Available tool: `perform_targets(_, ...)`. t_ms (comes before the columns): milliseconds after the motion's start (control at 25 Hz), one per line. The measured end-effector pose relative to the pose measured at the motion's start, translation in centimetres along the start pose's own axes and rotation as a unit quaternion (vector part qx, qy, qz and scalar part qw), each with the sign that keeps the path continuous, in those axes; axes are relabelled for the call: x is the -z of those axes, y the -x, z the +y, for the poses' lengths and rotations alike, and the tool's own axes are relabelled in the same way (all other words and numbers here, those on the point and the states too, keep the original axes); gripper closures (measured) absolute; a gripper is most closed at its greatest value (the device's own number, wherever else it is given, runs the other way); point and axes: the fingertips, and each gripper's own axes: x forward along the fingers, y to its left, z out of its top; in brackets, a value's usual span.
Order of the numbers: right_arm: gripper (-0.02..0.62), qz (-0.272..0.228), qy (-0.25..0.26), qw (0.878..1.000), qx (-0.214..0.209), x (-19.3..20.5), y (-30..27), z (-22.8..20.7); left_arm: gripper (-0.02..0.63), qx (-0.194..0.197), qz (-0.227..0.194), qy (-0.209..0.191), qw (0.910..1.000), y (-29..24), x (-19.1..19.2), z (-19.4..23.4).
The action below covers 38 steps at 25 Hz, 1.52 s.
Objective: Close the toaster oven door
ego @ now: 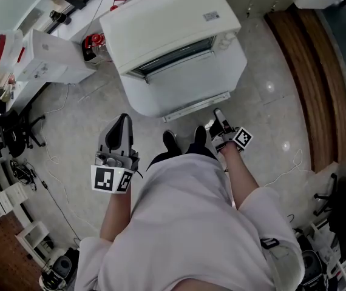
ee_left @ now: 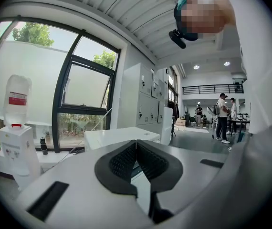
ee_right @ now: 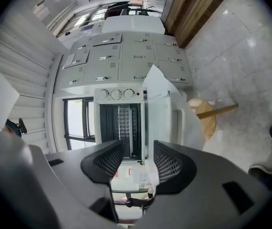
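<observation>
While the left gripper (ego: pixel 123 121) hangs at the person's left side, over the grey floor (ego: pixel 70 120) and well short of the appliance, its jaws are pressed together with nothing between them. In the left gripper view, its dark ribbed pads (ee_left: pixel 121 160) meet along a thin seam. Its marker cube (ego: pixel 111 179) faces up toward the head camera.

In the middle of the head view, ahead of the person, stands the white toaster oven (ego: pixel 173 23). Its door (ego: pixel 185 86) is open, swung down and out toward the person, so that a dark slot of the cavity shows under the top panel. A pale handle (ego: pixel 196 107) runs along the door's near edge. The right gripper view, turned on its side, looks into the oven. It shows a row of three knobs (ee_right: pixel 116 94) and a wire rack (ee_right: pixel 119 125) inside the dark cavity, with the door standing away from it.

To the right, beside the person's black shoes (ego: pixel 170 140), the right gripper (ego: pixel 218 115) is held low near the right end of the handle. No view shows it touching the handle. Its jaws stand wide apart and hold nothing. Through the gap between them, the oven's cavity and the edge of the door show some way off.
</observation>
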Motion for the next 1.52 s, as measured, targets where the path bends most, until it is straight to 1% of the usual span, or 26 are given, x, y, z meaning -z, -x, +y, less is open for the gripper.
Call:
perform_targets(200, 0.388, -0.013, -0.009, 1.0, 0.005, -0.4, -0.8, -2.1, 0.586, -0.006, 0.004, 0.003, 1.0, 0.2, 0.7, 0.4)
perform_targets(400, 0.391, 0.005, -0.002, 0.999, 0.034, 0.5, -0.9, -5.0, 0.586, -0.017, 0.001, 0.006, 0.9998, 0.8, 1.2, 1.2)
perform_targets(520, 0.391, 0.015, 0.002, 0.999, 0.047, 1.0, -0.7, -6.5, 0.586, -0.021, -0.001, 0.005, 0.9998, 1.2, 1.8, 1.6)
perform_targets(640, 0.391, 0.014, 0.005, 0.998, 0.053, 0.8, -0.9, -7.7, 0.586, -0.023, -0.002, 0.002, 0.9997, 1.3, 2.3, 2.1)
perform_targets(800, 0.394, 0.018, 0.009, 0.999, 0.05, 0.9, -1.7, -8.8, 0.586, -0.031, 0.0, 0.0, 0.9995, 1.6, 3.3, 2.8)
perform_targets(960, 0.391, 0.027, 0.001, 0.999, 0.039, 1.1, -2.7, -10.0, 0.586, -0.038, 0.002, 0.003, 0.9993, 1.8, 4.5, 3.4)
perform_targets(1080, 0.39, 0.032, 0.014, 0.999, 0.032, 0.9, -3.4, -9.8, 0.586, -0.042, 0.003, 0.0, 0.9991, 1.7, 5.0, 3.7)
perform_targets(1120, 0.392, 0.032, 0.016, 0.999, 0.028, 0.8, -3.6, -9.8, 0.586, -0.044, 0.003, -0.001, 0.999, 1.7, 5.2, 3.8)
perform_targets(1160, 0.41, 0.031, 0.016, 0.999, 0.023, 0.8, -3.8, -9.7, 0.586, -0.046, 0.003, -0.002, 0.9989, 1.7, 5.3, 3.9)
perform_targets(1200, 0.416, 0.031, 0.015, 0.999, 0.017, 0.7, -4.0, -9.8, 0.586, -0.048, 0.003, -0.003, 0.9988, 1.7, 5.5, 4.0)
perform_targets(1280, 0.395, 0.035, 0.015, 0.999, 0.01, 0.8, -4.5, -10.0, 0.586, -0.051, 0.004, -0.003, 0.9987, 1.8, 5.9, 4.3)
perform_targets(1400, 0.396, 0.039, 0.015, 0.999, 0.003, 0.9, -5.0, -10.3, 0.586, -0.053, 0.004, -0.006, 0.9986, 1.8, 6.3, 4.5)
perform_targets(1480, 0.423, 0.039, 0.022, 0.999, -0.002, 0.8, -5.4, -10.4, 0.586, -0.055, 0.003, -0.007, 0.9985, 1.8, 6.4, 4.7)
perform_targets(1520, 0.426, 0.039, 0.023, 0.999, -0.004, 0.9, -5.5, -10.4, 0.586, -0.056, 0.002, -0.007, 0.9984, 1.9, 6.4, 4.8)
